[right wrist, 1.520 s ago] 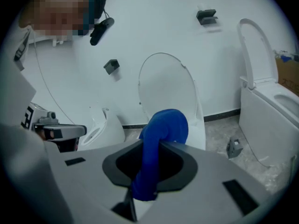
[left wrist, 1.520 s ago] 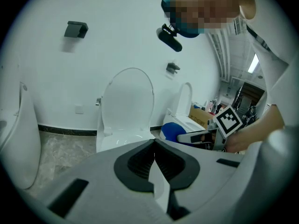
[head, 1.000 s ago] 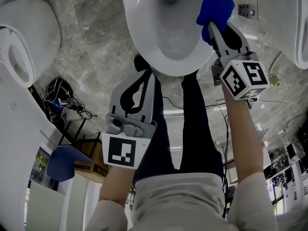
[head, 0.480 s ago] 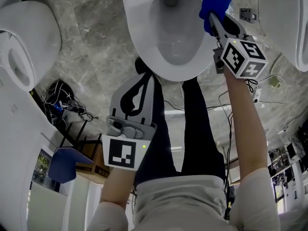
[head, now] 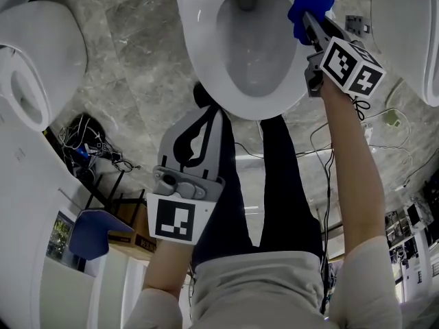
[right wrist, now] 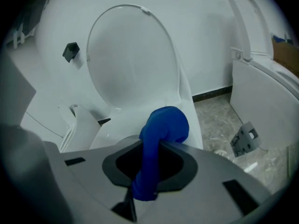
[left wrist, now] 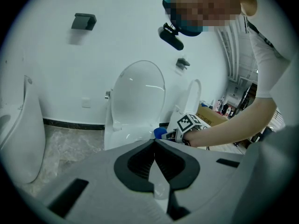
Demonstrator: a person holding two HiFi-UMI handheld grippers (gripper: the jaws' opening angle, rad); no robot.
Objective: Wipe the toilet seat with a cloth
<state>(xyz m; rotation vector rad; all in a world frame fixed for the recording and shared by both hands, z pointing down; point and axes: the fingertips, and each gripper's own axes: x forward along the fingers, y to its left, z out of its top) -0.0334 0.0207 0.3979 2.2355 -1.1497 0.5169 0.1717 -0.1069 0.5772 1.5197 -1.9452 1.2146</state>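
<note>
- two grippers are in play, only one at work: the right gripper [head: 309, 23] has its fingers clenched on a blue cloth [head: 310, 2]; a strip of the cloth runs back between them and a bunched wad bulges out past the tips
- the wad lies on the right-hand limb of the toilet seat [head: 199, 60], towards the seat's rear, below the raised lid [right wrist: 131, 59]; how hard it presses cannot be told
- the left gripper [head: 209, 115] hangs just off the seat's front edge, left of its middle, well apart from the cloth; its fingers are closed tip to tip on nothing
- the seat ring is long from front to rear, and the cloth sits straight ahead of the right fingers along the gripper's own line; the wad therefore leads and the fingers trail towards the seat's front
- judged from this, the wipe is under way on the right limb; the next stroke probably follows that limb round the ring, and the right arm is the nearer one for it
- the wad overhangs towards the seat's inner edge, so a loose stroke could drop it off the seat into the bowl [head: 250, 40]
</note>
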